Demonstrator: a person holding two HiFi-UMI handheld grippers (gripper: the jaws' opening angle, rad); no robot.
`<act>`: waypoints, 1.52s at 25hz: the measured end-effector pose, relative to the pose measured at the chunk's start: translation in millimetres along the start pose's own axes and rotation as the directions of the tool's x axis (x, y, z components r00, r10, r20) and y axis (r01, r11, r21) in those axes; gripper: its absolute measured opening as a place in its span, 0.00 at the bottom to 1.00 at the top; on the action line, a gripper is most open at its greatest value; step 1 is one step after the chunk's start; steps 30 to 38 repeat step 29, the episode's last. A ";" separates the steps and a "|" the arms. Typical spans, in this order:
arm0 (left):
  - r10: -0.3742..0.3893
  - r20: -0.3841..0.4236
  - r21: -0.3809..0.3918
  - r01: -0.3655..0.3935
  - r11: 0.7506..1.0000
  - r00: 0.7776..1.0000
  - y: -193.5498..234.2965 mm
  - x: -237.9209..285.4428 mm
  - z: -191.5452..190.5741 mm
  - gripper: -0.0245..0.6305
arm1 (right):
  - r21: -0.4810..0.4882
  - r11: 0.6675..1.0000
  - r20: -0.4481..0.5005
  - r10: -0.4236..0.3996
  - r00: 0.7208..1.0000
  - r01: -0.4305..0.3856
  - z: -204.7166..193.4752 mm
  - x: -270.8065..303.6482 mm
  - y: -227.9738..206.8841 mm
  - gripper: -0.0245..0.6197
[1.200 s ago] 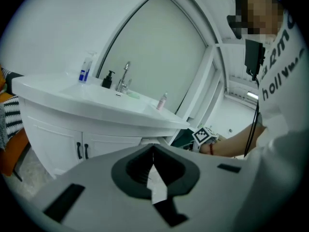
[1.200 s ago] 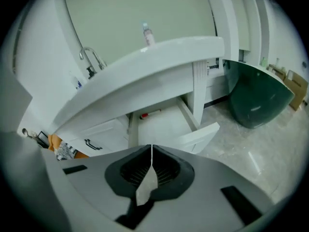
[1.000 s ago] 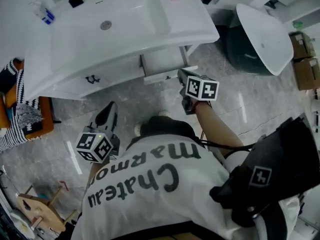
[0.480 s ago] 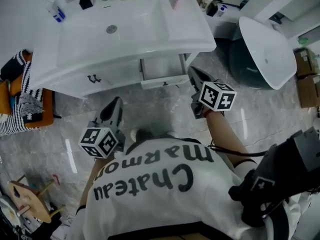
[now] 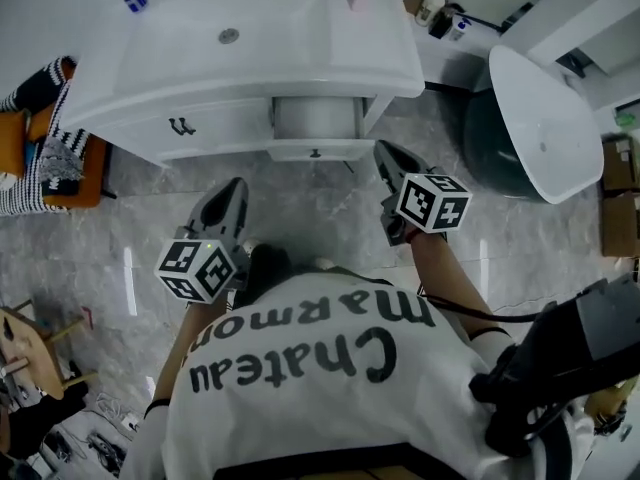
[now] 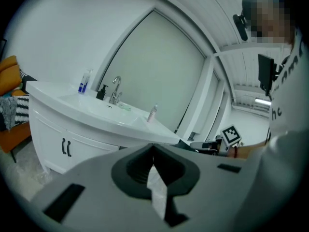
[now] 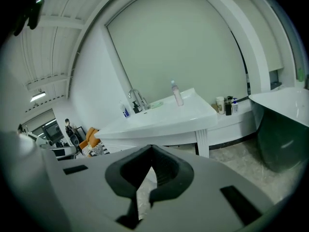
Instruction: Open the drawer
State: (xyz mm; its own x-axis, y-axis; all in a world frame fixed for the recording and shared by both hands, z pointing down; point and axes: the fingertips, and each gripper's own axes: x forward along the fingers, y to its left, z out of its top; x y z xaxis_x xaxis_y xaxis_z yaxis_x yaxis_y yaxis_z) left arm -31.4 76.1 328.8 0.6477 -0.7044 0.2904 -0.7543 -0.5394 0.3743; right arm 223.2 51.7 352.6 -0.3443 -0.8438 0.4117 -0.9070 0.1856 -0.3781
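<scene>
A grey marble floor meets a white vanity (image 5: 160, 73), whose drawer (image 5: 313, 121) juts out under its basin. The left gripper (image 5: 231, 188) and right gripper (image 5: 386, 152) hover off the vanity's front, flanking the drawer without touching it. Both have their jaws pressed together and empty.

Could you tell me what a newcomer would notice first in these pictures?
The white vanity fills the top of the head view, its drawer pulled out under the basin. Just before it, over the grey marble floor, the left gripper and right gripper hang shut and empty. A white bathtub stands at right.
</scene>
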 end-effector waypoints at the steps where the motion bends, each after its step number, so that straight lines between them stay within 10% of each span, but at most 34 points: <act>1: 0.008 0.005 -0.001 -0.008 1.000 1.000 -4.7 -0.8 -3.9 0.05 | -0.007 1.000 -0.003 0.009 1.000 -0.009 -2.3 -2.7 -2.2 0.05; 38: 0.078 0.009 0.014 -0.078 0.997 0.997 -44.7 -13.0 -38.2 0.05 | -0.071 0.995 -0.052 0.072 0.996 -0.076 -23.8 -24.8 -19.6 0.05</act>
